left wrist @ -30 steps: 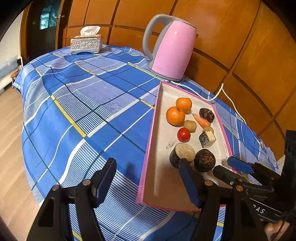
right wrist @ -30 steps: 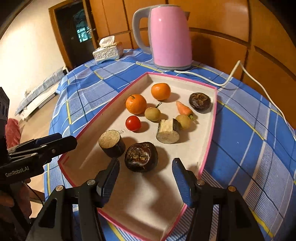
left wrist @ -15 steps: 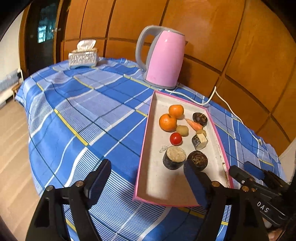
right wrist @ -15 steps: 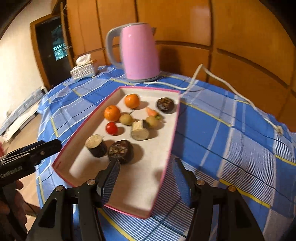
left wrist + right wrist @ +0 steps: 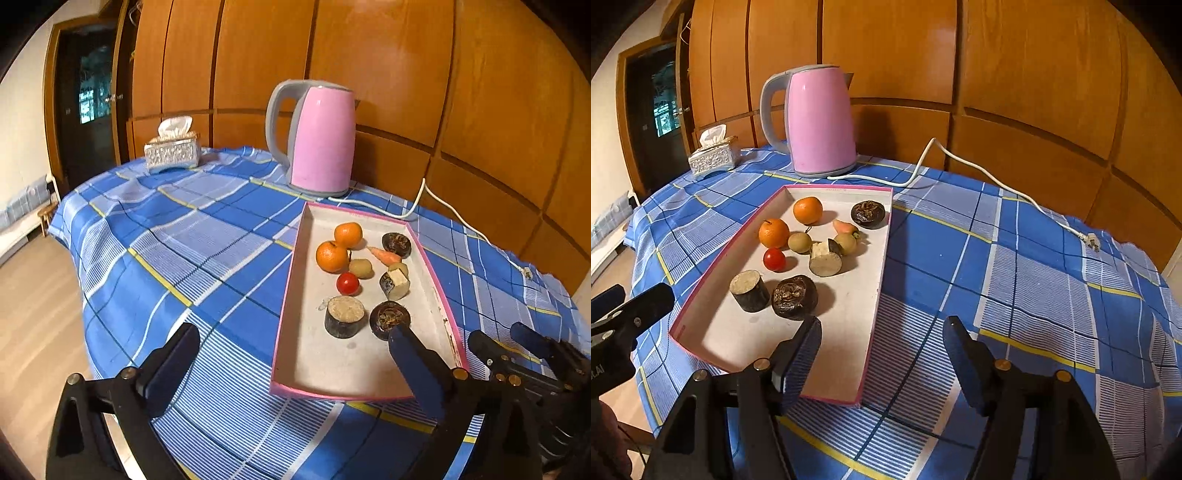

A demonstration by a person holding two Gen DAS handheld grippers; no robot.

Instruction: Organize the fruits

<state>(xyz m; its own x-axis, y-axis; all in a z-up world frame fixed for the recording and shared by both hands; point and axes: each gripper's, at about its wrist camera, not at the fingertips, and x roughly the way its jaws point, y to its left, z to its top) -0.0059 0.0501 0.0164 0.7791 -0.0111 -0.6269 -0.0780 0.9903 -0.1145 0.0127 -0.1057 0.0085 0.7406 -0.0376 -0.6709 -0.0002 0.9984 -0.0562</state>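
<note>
Both wrist cams look down, sharing tray (image 5: 439,295).

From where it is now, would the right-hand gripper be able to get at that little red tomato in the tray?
Probably yes. The right gripper, its jaws opening and empty, hovers over the tray's near end. The tomato has bare floor on its near side, though two dark pieces lie partly in the line.

Blue plaid woven cloth table cover (image 5: 1015,266), matt. Pink-rimmed shallow cardboard tray (image 5: 849,332), dull white paper floor. Pink glossy plastic kettle (image 5: 820,122), grey handle. Orange-brown wood wall panels (image 5: 1034,74), semi-gloss varnish. Silver embossed tissue box (image 5: 713,158), metallic sheen. Dark cut pieces look rough.
</note>
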